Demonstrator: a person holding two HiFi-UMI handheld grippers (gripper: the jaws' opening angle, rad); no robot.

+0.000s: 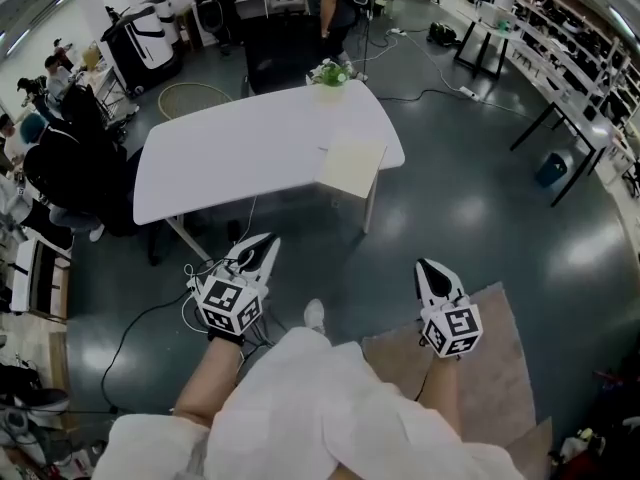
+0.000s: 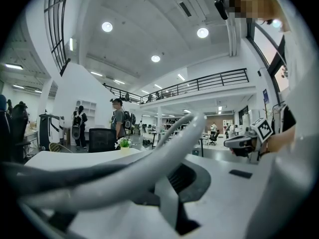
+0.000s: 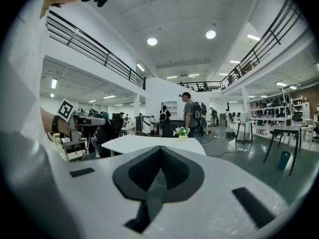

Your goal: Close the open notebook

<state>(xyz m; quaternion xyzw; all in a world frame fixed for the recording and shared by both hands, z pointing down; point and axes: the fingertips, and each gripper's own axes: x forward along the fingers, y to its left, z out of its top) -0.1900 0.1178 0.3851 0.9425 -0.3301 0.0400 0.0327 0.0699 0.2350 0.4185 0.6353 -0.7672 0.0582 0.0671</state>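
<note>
The head camera looks steeply down from above the person, taking in the left gripper (image 1: 266, 243), the right gripper (image 1: 425, 267) and the white table (image 1: 250, 148) a little ahead. Each gripper camera sits close behind its own jaws, facing almost level toward that table; all three views share its potted plant (image 1: 330, 72) at the far edge.

White surface (image 1: 240, 153), cream notebook (image 1: 352, 166), dark grey floor (image 1: 480, 198) (glossy), tan rug (image 1: 500, 358), green-and-white flowers (image 1: 330, 72).
</note>
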